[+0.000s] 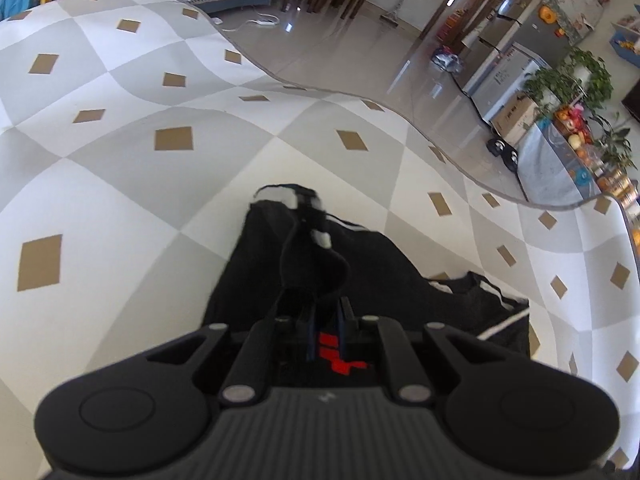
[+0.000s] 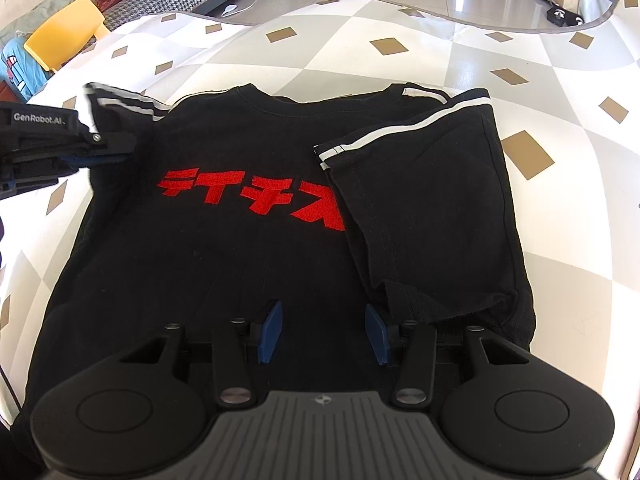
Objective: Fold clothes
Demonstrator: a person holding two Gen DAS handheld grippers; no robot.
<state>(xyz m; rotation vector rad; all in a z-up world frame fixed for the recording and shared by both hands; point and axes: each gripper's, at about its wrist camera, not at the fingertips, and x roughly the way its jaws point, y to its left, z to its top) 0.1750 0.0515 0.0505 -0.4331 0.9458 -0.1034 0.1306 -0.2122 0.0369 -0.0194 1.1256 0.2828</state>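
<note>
The black T-shirt (image 2: 224, 248) lies print-up on the checked worktop (image 2: 460, 60). Its right side with sleeve (image 2: 432, 184) is already folded inward; the left side, and presumably the bottom fold, remain. The left tool (image 2: 116, 152) is clenched on the left sleeve (image 2: 120, 98), raised. The right tool (image 2: 322, 332) hangs released above the near hem.

Bright daylight, fisheye warping, slight blur.

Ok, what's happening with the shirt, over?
Left gripper shut on the left sleeve. Right gripper open over the black T-shirt. Right sleeve already folded in. Nothing in the way.
</note>
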